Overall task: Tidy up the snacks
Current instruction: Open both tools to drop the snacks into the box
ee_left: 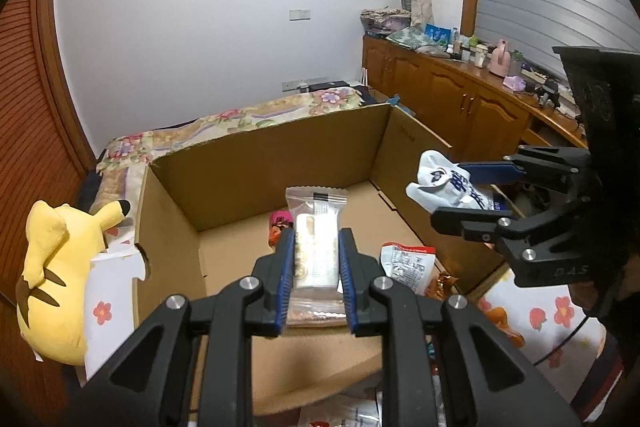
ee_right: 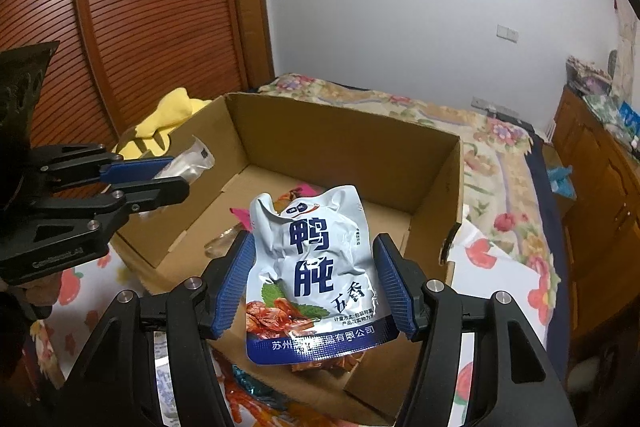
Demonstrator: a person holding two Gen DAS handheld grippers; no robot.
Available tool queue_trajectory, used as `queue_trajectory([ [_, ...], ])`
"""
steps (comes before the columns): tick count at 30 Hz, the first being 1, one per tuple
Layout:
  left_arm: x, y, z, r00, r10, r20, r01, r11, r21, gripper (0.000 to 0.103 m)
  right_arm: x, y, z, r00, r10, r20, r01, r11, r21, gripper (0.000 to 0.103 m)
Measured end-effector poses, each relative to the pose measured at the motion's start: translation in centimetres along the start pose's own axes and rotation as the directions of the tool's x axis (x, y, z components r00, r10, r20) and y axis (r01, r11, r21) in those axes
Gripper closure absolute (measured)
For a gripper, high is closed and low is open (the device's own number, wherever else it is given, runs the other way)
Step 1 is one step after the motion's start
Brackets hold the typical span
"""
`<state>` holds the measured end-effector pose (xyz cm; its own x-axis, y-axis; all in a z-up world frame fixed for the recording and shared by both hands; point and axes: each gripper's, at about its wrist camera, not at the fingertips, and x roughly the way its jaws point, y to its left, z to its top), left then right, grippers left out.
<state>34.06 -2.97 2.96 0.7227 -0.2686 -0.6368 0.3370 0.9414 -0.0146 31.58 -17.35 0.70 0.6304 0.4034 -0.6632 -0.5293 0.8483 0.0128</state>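
Left wrist view: my left gripper (ee_left: 316,263) is clamped on a clear-wrapped biscuit pack (ee_left: 316,247), the pads pressing its long sides so it stands upright over the open cardboard box (ee_left: 280,147), probably poised to drop among the snacks (ee_left: 408,263) already there. A yellow plush (ee_left: 56,267) sits beside the box.

Right wrist view: my right gripper (ee_right: 316,283) grips a white-and-blue pouch (ee_right: 312,279) by both edges, jaws fairly wide, pouch face-up above the box's near corner, likely heading in too.
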Motion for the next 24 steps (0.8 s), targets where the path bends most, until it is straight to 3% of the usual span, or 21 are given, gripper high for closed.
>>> queue_trajectory([
  [12,0.6,0.3,-1.0,0.999,0.025,-0.024,-0.026,0.999,-0.025,0.072,-0.4,0.0,0.1,1.0,0.001,-0.004,-0.001,1.0,0.026,0.036],
  [20,-3.1,-1.1,-2.1,1.0,0.013,0.01,-0.013,1.0,-0.017,0.066,-4.3,1.5,-1.5,1.0,-0.004,0.026,0.004,1.0,0.018,0.036],
  [24,-5.4,-2.0,-3.5,0.999,0.0,0.034,0.001,1.0,-0.009,0.057,-6.5,2.2,-3.0,0.999,-0.011,0.04,0.011,1.0,0.016,0.036],
])
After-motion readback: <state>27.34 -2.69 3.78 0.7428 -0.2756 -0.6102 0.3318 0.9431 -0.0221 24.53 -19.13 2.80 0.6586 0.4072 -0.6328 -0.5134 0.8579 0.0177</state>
